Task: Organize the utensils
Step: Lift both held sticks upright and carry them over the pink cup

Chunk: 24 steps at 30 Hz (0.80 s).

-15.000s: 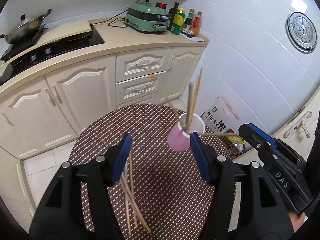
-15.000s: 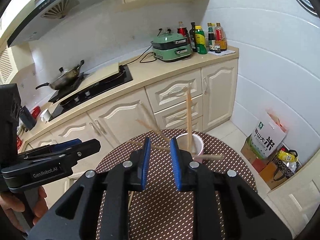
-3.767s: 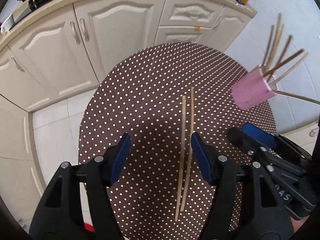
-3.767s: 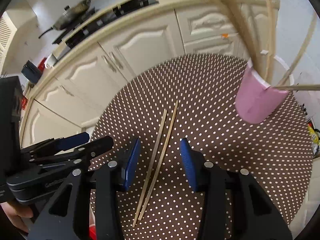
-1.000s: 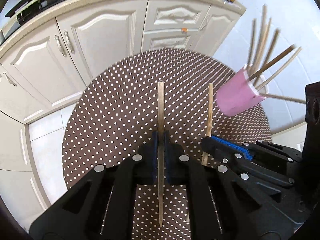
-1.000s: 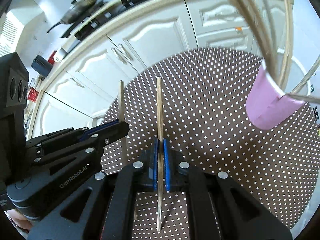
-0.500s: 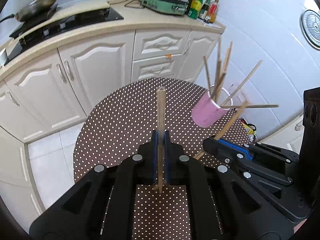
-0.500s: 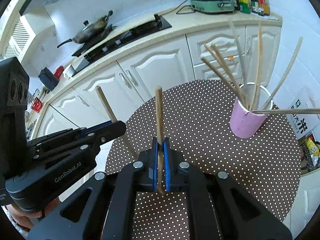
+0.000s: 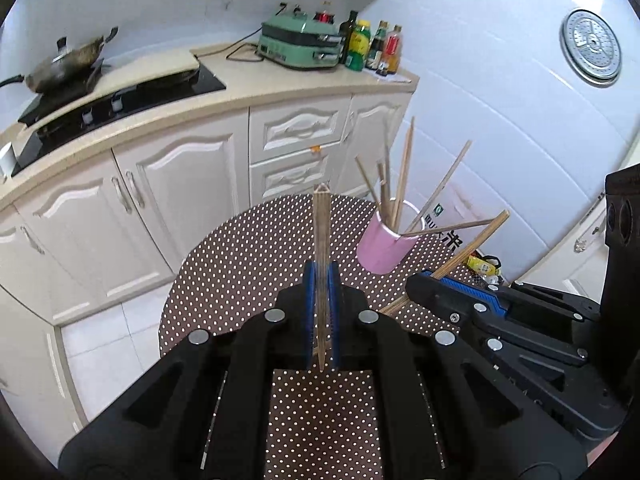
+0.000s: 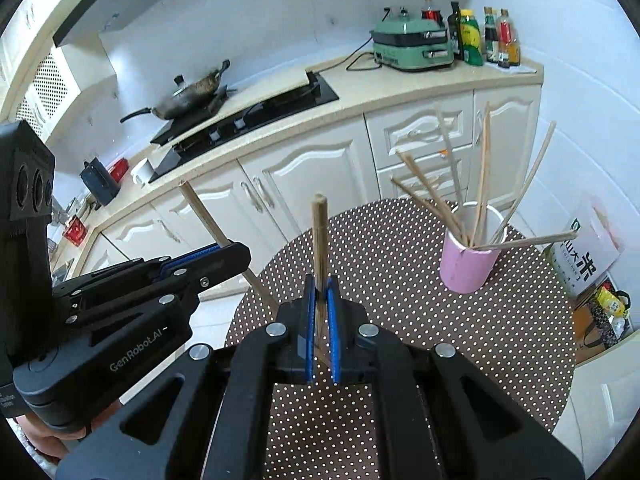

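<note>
Lifted chopsticks rise higher, lower ends hidden inside each gripper.

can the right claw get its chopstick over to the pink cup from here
Probably yes. The right claw is shut on a chopstick, and nothing stands on the dotted table between it and the pink cup; the sticks already fanned out inside crowd the opening.

Two close wrist views, shared table

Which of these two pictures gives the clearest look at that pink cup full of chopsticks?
The right wrist view: the pink cup stands unobstructed, rim and fanned sticks plain. In the left wrist view the cup appears smaller, partly crossed by the chopstick in the right gripper.
</note>
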{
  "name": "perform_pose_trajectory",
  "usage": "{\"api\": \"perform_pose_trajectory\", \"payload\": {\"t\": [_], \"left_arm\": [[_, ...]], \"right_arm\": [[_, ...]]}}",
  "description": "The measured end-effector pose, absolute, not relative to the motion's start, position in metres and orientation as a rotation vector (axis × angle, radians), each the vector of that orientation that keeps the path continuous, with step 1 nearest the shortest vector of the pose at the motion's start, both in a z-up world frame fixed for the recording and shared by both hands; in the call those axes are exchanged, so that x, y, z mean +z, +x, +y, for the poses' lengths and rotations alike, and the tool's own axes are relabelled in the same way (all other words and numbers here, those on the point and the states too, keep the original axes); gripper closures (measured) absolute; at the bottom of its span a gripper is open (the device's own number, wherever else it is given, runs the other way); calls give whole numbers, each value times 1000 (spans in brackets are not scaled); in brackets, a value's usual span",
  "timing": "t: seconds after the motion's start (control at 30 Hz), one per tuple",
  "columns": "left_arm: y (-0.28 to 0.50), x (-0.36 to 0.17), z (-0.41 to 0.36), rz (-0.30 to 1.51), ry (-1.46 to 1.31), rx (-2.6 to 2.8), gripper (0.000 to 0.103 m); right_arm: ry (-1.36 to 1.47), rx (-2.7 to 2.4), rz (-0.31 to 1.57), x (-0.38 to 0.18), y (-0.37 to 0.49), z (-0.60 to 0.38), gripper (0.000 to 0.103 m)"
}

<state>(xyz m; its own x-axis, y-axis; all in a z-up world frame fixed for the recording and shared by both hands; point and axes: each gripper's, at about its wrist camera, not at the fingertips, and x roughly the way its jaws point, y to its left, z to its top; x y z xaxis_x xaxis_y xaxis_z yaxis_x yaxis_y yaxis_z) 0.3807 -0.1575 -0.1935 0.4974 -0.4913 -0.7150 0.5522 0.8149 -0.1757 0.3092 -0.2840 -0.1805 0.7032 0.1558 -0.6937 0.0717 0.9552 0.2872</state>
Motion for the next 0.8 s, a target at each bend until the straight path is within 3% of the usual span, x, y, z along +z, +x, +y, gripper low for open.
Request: {"api": "perform_pose_trajectory", "payload": {"t": [0.8], "left_arm": [[374, -139, -184, 683, 97, -713, 97]], "right_arm": [[298, -45, 635, -132, 294, -324, 99]]}}
